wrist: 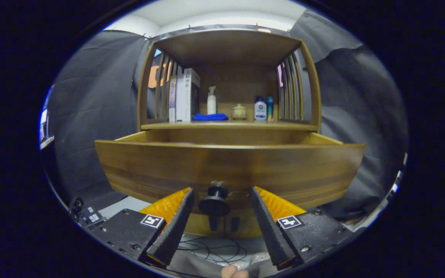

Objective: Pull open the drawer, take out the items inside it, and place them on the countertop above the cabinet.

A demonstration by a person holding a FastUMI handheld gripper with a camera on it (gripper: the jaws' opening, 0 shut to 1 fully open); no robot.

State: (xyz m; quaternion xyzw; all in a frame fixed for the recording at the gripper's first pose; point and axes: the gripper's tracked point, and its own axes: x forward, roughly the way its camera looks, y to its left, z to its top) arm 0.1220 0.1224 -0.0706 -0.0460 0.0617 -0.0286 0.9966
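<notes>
The wooden drawer (228,166) stands pulled out of the cabinet, its front panel close ahead of me. Its dark round knob (214,202) sits between my fingers, with a gap on each side. My gripper (221,192) is open around the knob, neither finger touching it. The drawer's inside is hidden behind the front panel from this low angle. Above the drawer lies the countertop (230,125), roofed by a shelf frame.
On the countertop stand upright boxes (185,94), a white pump bottle (211,101), a folded blue cloth (210,116), a small lidded pot (239,111) and two small bottles (264,109). Slatted sides flank the countertop. Cables (214,251) lie on the floor below.
</notes>
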